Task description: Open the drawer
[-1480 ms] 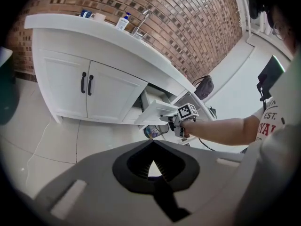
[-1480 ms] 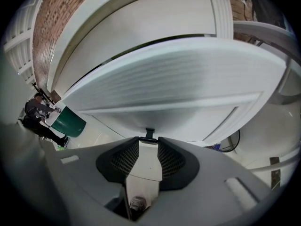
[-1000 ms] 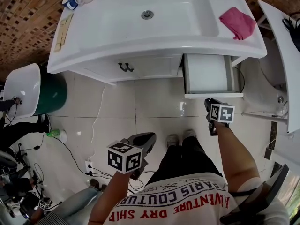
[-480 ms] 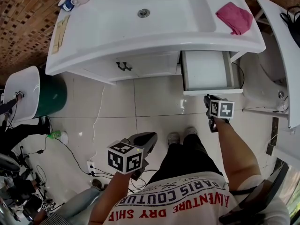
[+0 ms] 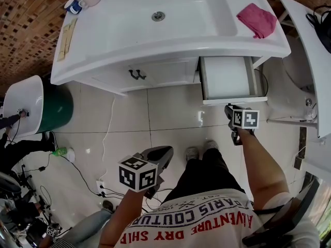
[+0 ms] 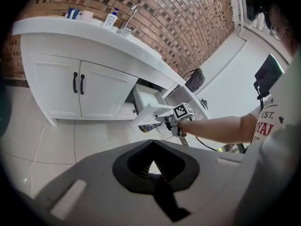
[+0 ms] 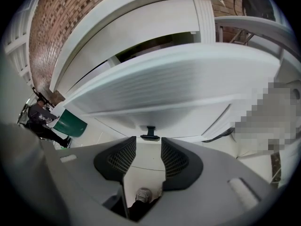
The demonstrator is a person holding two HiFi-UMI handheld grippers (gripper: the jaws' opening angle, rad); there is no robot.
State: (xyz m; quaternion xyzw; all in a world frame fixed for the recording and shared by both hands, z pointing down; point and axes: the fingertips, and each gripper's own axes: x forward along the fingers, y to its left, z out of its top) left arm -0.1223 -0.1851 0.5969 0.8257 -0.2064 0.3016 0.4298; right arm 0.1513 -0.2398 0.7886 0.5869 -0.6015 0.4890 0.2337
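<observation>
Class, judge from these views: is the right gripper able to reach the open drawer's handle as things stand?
Probably yes. The right gripper has just been opening its jaws, which stand apart with nothing between them. The black handle of the drawer sits just beyond their tips, with nothing in the way.

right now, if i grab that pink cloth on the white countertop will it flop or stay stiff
The crumpled pink cloth would probably flop, since it lies in soft folds. It looks thin, so likely light. On the flat white countertop it should slide rather than roll.
</observation>
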